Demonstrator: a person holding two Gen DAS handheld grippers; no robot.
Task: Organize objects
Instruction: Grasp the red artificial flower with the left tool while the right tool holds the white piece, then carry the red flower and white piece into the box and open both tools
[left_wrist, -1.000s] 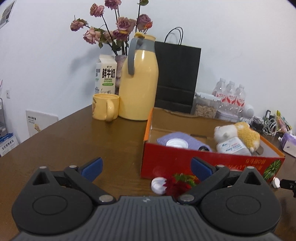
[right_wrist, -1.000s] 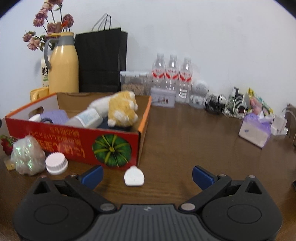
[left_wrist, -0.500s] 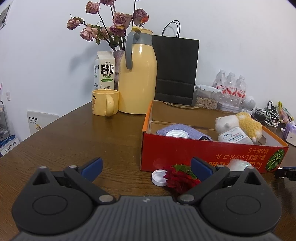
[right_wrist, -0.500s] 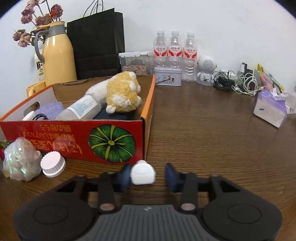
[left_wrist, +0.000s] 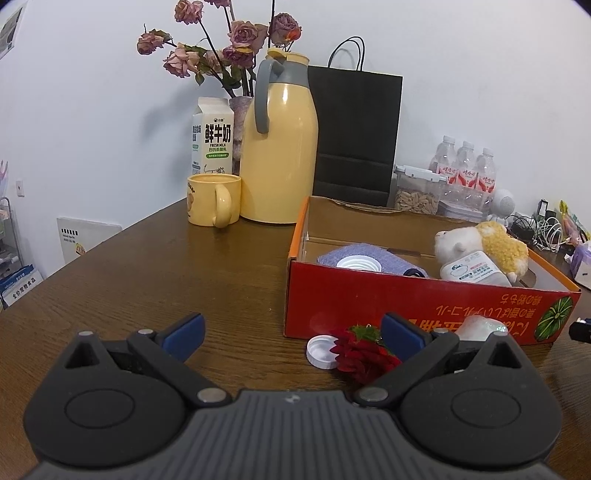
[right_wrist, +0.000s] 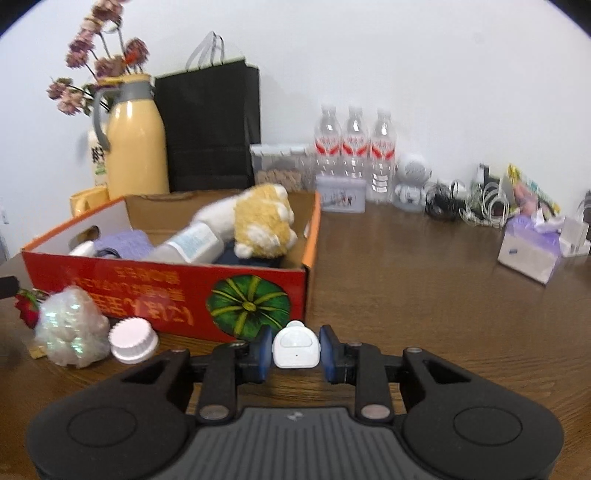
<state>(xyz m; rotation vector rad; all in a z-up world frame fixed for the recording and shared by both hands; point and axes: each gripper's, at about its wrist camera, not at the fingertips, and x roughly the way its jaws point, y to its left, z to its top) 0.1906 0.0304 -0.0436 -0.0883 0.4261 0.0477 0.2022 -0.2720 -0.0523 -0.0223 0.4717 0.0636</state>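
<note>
The right tongs (right_wrist: 295, 349) grip a small white device (right_wrist: 295, 349) between their blue pads at lower centre of the right wrist view, just in front of the red box (right_wrist: 166, 288). The left tongs (left_wrist: 291, 330) stand open over the table (left_wrist: 166, 266); a red flower (left_wrist: 360, 356) lies low right between them.

Iridescent lump (left_wrist: 476, 326) half hidden behind the left hand-held gripper (left_wrist: 291, 328).

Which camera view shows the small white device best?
The right wrist view: the small white device sits centred and close, clamped between the right gripper pads. The left wrist view does not show it.
</note>
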